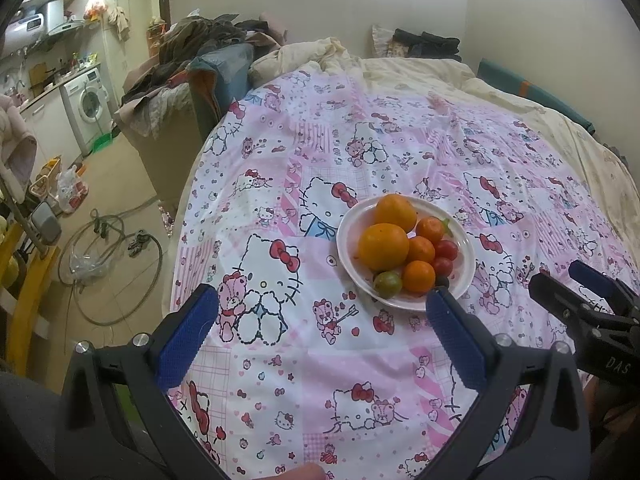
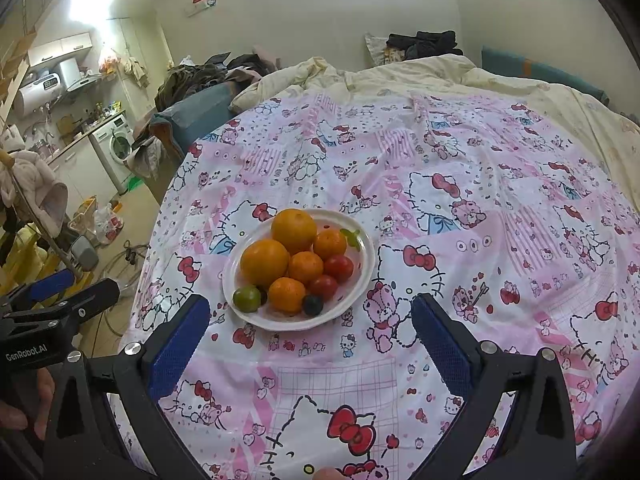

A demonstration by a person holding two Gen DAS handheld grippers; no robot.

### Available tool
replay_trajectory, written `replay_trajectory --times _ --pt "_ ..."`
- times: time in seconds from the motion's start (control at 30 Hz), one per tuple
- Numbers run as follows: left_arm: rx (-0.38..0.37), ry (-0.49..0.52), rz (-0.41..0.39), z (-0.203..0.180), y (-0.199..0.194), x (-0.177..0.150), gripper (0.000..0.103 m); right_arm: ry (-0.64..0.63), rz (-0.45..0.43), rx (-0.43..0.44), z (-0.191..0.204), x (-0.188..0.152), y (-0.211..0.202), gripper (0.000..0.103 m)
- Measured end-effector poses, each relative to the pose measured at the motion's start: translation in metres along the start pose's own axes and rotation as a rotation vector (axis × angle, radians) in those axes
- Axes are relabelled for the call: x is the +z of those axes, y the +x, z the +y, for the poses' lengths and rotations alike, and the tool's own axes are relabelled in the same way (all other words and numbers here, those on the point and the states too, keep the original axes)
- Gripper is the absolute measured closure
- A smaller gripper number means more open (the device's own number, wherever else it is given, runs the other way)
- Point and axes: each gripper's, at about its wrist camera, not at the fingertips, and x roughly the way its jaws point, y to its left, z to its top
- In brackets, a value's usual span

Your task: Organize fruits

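A white plate (image 1: 466,280) (image 2: 360,248) of fruit rests on the pink cartoon-cat cloth (image 1: 300,152) (image 2: 460,160). On it lie two large oranges (image 1: 383,246) (image 2: 265,262), three small tangerines (image 1: 418,276) (image 2: 286,294), two red cherry tomatoes (image 1: 446,249) (image 2: 338,267), a green tomato (image 1: 387,283) (image 2: 247,298) and a dark berry (image 2: 312,305). My left gripper (image 1: 324,296) is open, its right fingertip just short of the plate's near rim. My right gripper (image 2: 310,304) is open too, short of the plate. Each gripper shows in the other's view: right gripper (image 1: 576,284), left gripper (image 2: 76,284).
The cloth covers a bed with a cream duvet (image 1: 420,68) (image 2: 400,72) at the back. To the left the bed edge drops to the floor with hoses (image 1: 108,240), bags and a washing machine (image 1: 90,102) (image 2: 118,144). A pile of clothes (image 1: 200,40) sits at the back left.
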Motion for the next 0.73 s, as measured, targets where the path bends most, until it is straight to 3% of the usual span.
replay_trajectory --times 0.73 --pt "-0.010 0.006 0.010 -0.0029 0.0001 0.0008 0.001 -0.004 -0.004 -0.005 -0.0008 -0.0003 -0.0014 0.000"
